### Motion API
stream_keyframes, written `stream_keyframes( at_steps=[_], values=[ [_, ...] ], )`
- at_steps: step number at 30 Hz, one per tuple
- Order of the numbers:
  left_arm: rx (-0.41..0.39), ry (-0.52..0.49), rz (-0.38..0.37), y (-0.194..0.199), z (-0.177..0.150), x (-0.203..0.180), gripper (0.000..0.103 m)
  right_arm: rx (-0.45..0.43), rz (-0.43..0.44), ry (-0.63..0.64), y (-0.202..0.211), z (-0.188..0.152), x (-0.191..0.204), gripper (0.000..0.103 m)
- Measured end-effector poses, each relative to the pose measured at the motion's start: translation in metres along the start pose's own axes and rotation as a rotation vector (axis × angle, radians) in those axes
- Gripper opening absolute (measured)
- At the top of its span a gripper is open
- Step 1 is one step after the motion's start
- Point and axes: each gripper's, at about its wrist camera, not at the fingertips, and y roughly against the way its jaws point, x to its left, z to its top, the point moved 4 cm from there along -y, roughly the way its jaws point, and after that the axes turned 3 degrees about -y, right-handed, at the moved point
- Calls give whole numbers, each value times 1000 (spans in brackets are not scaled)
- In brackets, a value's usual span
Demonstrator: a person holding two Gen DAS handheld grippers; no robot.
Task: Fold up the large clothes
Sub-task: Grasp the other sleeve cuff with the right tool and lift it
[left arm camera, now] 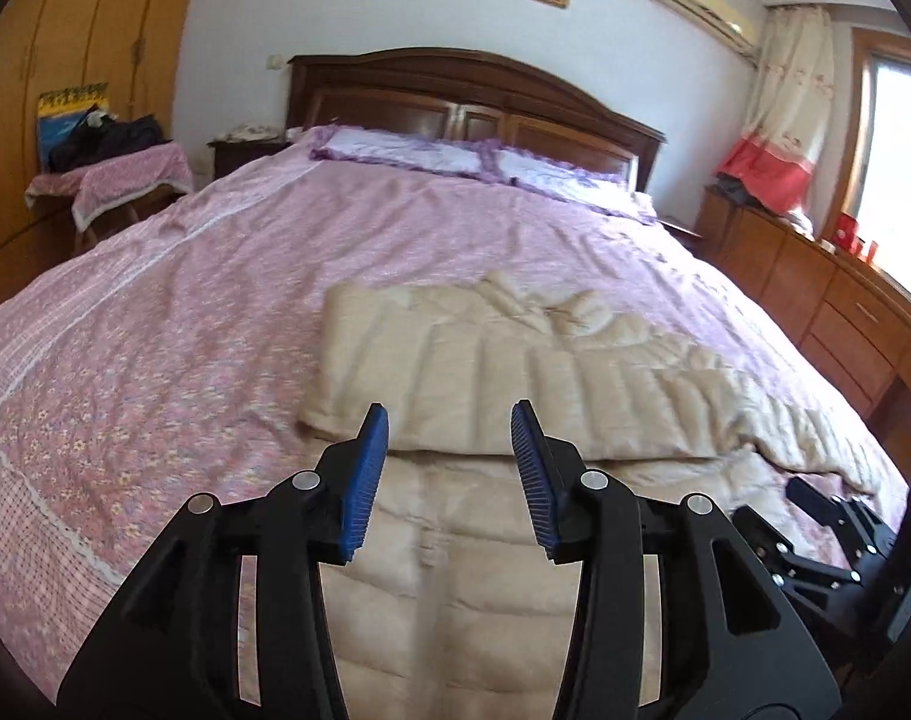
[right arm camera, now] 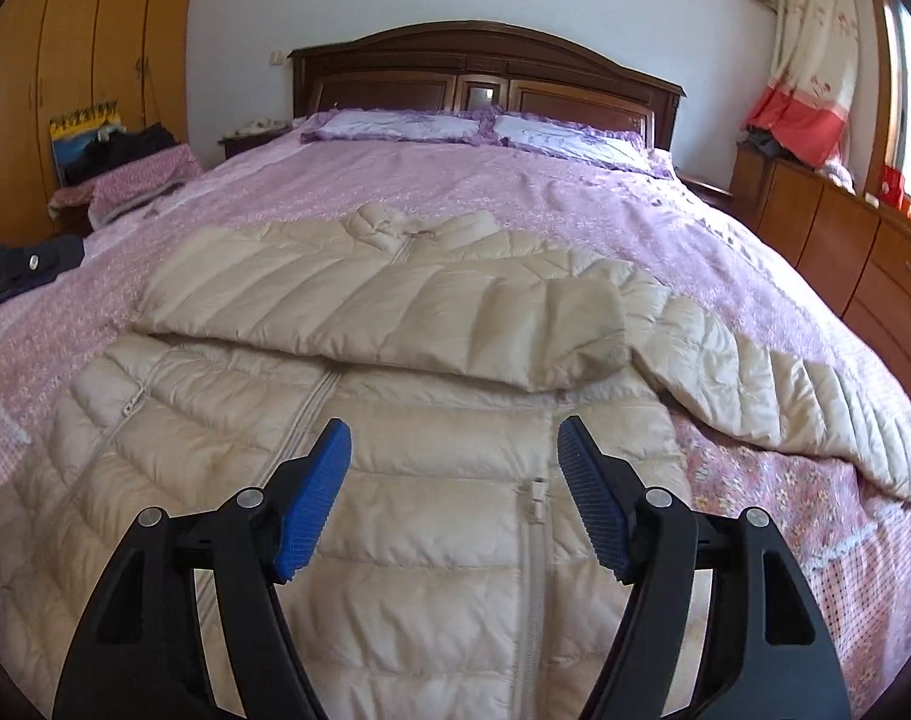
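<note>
A cream quilted puffer jacket [right arm camera: 395, 510] lies front up on the pink bedspread, zip closed. Its left sleeve [right arm camera: 407, 324] is folded across the chest; its right sleeve [right arm camera: 785, 396] lies spread out to the right. My right gripper [right arm camera: 454, 438] is open and empty, hovering above the jacket's lower front. My left gripper [left arm camera: 449, 426] is open and empty above the jacket [left arm camera: 515, 372] near the folded sleeve's edge. The right gripper [left arm camera: 827, 516] shows at the lower right of the left wrist view; the left gripper's body [right arm camera: 23, 270] shows at the left edge of the right wrist view.
The bed [right arm camera: 515, 192] has a pink floral cover, two purple pillows [right arm camera: 473, 126] and a dark wooden headboard [right arm camera: 485, 60]. A cloth-covered stool with dark items [left arm camera: 107, 174] stands left beside a wardrobe. A wooden dresser [left arm camera: 845, 300] runs along the right by the window.
</note>
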Motion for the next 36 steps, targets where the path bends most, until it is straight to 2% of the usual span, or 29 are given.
stream_keyframes(
  at_steps=[2,5,9,10,14,16,17,19,22,23,27,29,33,35,36],
  values=[
    [-8,6,-24,3,-1,-18,43,3,24,-51,4,1,-19,76],
    [9,22,-22,-5,-9,-45,43,9,35,-128,8,4,-58,84],
    [25,-54,-27,-19,-19,-96,43,22,0,-184,12,4,-121,86],
    [33,-53,-39,-23,-19,-105,43,19,-25,-182,13,3,-136,87],
    [88,-63,-122,-52,-19,-147,43,-1,-220,-137,19,-5,-202,89],
    [83,-95,-138,-72,-19,-165,43,1,-257,-206,16,-12,-238,90],
    [77,-109,-126,-80,-18,-169,43,10,-238,-284,14,-18,-255,90],
    [83,-91,-54,-106,-18,-162,43,22,-179,-501,8,-32,-295,90],
    [136,21,-29,-130,-20,-142,43,21,-149,-644,0,-41,-326,90],
    [139,25,-13,-134,-23,-139,43,21,-153,-690,-5,-44,-338,90],
    [158,-1,-20,-144,-39,-143,43,41,-215,-828,-18,-58,-372,90],
    [154,-5,-31,-144,-43,-144,43,22,-219,-892,-23,-62,-387,90],
    [145,3,-66,-146,-50,-141,43,-60,-232,-964,-28,-57,-411,90],
    [131,-1,-75,-145,-53,-142,43,-104,-199,-984,-31,-54,-417,90],
    [127,3,-81,-146,-54,-141,43,-130,-181,-995,-30,-52,-422,81]
  ],
)
